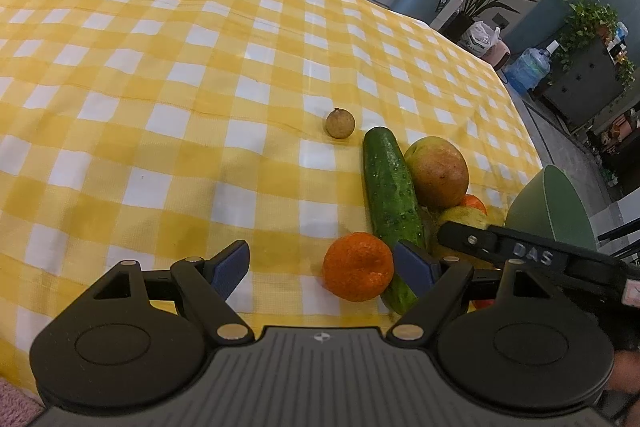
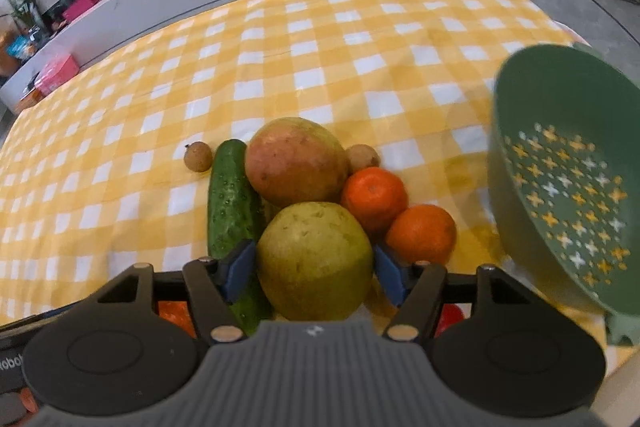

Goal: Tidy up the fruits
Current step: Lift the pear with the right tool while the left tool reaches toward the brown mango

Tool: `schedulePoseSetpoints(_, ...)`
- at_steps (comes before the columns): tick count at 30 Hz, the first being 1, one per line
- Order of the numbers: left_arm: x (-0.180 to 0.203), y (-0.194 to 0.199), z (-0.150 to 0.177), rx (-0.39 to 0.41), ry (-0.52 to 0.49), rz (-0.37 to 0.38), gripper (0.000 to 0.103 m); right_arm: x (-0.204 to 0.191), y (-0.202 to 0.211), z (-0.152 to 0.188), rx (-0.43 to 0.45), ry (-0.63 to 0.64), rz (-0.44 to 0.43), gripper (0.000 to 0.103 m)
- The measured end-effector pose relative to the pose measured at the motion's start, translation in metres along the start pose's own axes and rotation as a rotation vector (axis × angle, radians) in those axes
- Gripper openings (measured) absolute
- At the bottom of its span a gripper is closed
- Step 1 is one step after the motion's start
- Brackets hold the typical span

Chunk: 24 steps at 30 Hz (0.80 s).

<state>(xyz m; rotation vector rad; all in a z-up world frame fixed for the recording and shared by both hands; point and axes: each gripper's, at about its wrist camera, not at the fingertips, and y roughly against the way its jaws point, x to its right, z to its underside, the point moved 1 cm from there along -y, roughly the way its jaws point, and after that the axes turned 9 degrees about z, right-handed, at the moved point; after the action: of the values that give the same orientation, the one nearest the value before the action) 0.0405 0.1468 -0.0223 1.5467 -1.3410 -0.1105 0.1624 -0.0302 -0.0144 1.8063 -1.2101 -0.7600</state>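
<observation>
right gripper (image 2: 315, 265): green pear (image 2: 314, 261) framed by spread fingers, contact not confirmed | left gripper (image 1: 322, 265): fingers apart, empty | risk: pile is disturbed, 2 oranges (image 2: 374, 197) are rolled away from colander (image 2: 560, 187)

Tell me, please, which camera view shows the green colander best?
The right wrist view: the green colander shows its tilted, star-perforated inside and rim. The left wrist view catches only a sliver of its outer wall behind the right gripper.

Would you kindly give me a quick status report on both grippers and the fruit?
Left gripper open, empty, beside an orange. Right gripper around the green pear, grip unconfirmed. Cucumber crowds its left finger. Green colander empty.
</observation>
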Motion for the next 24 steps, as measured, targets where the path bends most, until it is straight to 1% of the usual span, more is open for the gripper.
schedulePoseSetpoints(2, -0.001, 0.0, 0.0, 0.0, 0.002, 0.001, 0.096, 0.003, 0.012, 0.002, 0.019, 0.019, -0.005, 0.062)
schedulePoseSetpoints(7, -0.001, 0.002, 0.0, -0.003, 0.005, 0.006, 0.096, 0.025, 0.044, 0.01, 0.025, -0.01, -0.039, 0.062)
schedulePoseSetpoints(9, -0.001, 0.002, 0.0, -0.002, 0.006, 0.006, 0.096, 0.032, 0.053, 0.016, 0.014, -0.006, -0.038, 0.062)
schedulePoseSetpoints(11, 0.0, 0.002, 0.0, -0.005, 0.005, 0.006, 0.096, 0.037, 0.057, 0.025, -0.019, 0.006, -0.04, 0.062)
schedulePoseSetpoints(15, 0.001, 0.001, 0.001, -0.012, -0.001, 0.006, 0.096, 0.047, 0.05, 0.044, -0.107, -0.025, -0.039, 0.062)
schedulePoseSetpoints(18, 0.002, -0.001, 0.002, -0.015, -0.003, 0.0, 0.096, 0.045, 0.038, 0.054, -0.133, -0.021, -0.018, 0.062)
schedulePoseSetpoints(20, 0.002, -0.001, 0.002, -0.015, -0.006, -0.003, 0.096, 0.041, 0.032, 0.058, -0.128, -0.008, 0.021, 0.063)
schedulePoseSetpoints(21, 0.002, -0.001, 0.002, -0.015, -0.006, -0.004, 0.096, 0.038, 0.033, 0.058, -0.105, -0.003, 0.032, 0.062)
schedulePoseSetpoints(24, 0.002, -0.003, 0.002, -0.019, -0.005, -0.008, 0.096, 0.031, 0.032, 0.058, -0.083, 0.015, 0.065, 0.062)
